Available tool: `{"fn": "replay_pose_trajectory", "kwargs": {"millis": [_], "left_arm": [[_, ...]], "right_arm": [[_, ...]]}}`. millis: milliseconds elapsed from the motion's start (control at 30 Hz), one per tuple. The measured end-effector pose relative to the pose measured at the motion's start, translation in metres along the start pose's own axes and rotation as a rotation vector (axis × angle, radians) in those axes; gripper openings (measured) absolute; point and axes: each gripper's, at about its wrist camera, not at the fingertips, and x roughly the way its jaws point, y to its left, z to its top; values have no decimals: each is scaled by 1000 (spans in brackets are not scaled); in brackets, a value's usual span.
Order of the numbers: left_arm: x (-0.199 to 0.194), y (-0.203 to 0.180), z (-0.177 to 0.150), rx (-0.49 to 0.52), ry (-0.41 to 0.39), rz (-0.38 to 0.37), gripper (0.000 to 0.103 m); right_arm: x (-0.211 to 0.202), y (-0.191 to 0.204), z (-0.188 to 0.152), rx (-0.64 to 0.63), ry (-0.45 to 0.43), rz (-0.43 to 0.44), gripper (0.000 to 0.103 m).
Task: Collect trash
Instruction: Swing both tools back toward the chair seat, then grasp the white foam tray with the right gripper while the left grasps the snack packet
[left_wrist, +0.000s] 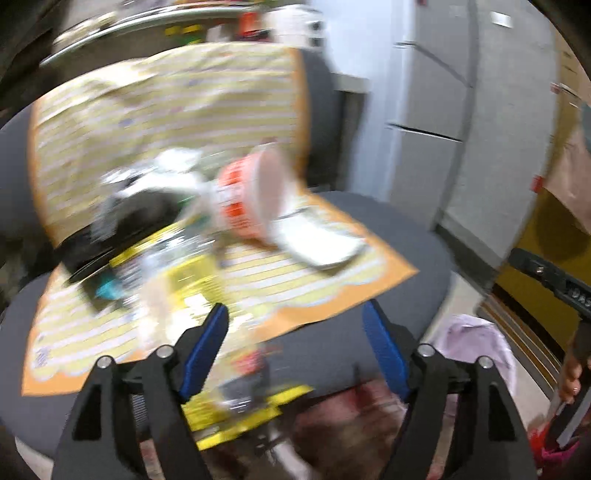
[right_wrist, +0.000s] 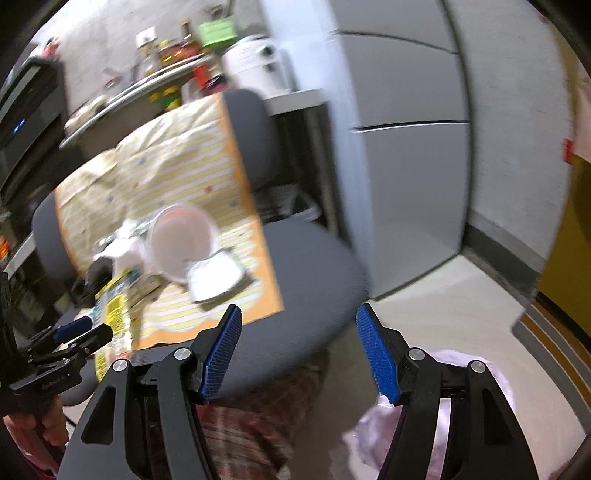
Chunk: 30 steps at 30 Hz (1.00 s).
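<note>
Currently the trash lies in a loose heap on a striped yellow sheet with an orange border (left_wrist: 332, 280), draped over the seat and backrest of a grey office chair (right_wrist: 317, 266). No bench here; the chair seat carries everything. Both views are motion-blurred, so small items stay uncertain.

Items readable:
- Orange-and-white paper cup (left_wrist: 251, 199), tipped on its side, mouth toward the seat's right edge. Judged light, thin-walled, easy to crush. Best taken across the rim or mid-wall with gentle closure.
- Flat white tray (left_wrist: 317, 240), lying just beside the cup mouth, toward the front right corner of the sheet. Judged light and low, hard to get under; pinch one raised edge.
- Yellow wrapper (left_wrist: 192, 280) with clear plastic around it, near the sheet's front edge. Judged soft, crinkly, slippery; pinch a fold.
- Black object (left_wrist: 122, 225) at the left side of the heap; identity cannot be told.
- Crumpled white paper (left_wrist: 177, 166) behind the cup; soft, grab anywhere.

Left hand-held gripper (left_wrist: 295, 347): jaws spread wide, nothing pressed between the pads; blurred yellow material shows below them, contact cannot be told.
Right hand-held gripper (right_wrist: 299, 350): jaws spread, empty, over the seat's front edge.

A pale pink bag (right_wrist: 461, 406) sits low beside the chair, probably the collecting bag.
</note>
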Motion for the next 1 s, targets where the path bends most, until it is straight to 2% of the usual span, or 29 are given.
{"fn": "replay_pose_trajectory", "kwargs": {"millis": [33, 133, 233, 333, 567, 700, 767, 833, 867, 933, 1000], "left_arm": [[1, 11, -2, -22, 7, 22, 80], [5, 51, -8, -107, 28, 90, 83], [8, 86, -15, -195, 44, 108, 83], [13, 110, -19, -258, 43, 94, 83], [54, 118, -19, -258, 83, 3, 76], [71, 111, -16, -213, 83, -4, 71], [74, 110, -13, -210, 81, -9, 63], [75, 106, -11, -205, 88, -24, 41], [75, 104, -10, -196, 90, -29, 35], [70, 98, -10, -171, 79, -31, 16], [62, 92, -9, -149, 64, -34, 5]], "right_arm": [[6, 8, 1, -12, 8, 16, 66], [26, 36, 4, -60, 39, 65, 68], [41, 61, 4, -111, 61, 109, 71], [51, 76, 3, -142, 74, 131, 71], [68, 85, 0, -157, 108, 130, 71], [72, 79, -2, -152, 118, 120, 71], [72, 77, -2, -153, 118, 114, 71], [73, 76, -2, -150, 120, 109, 71], [74, 75, -2, -147, 121, 110, 71], [75, 75, -3, -148, 121, 110, 71], [75, 75, -2, -154, 121, 111, 71]]}}
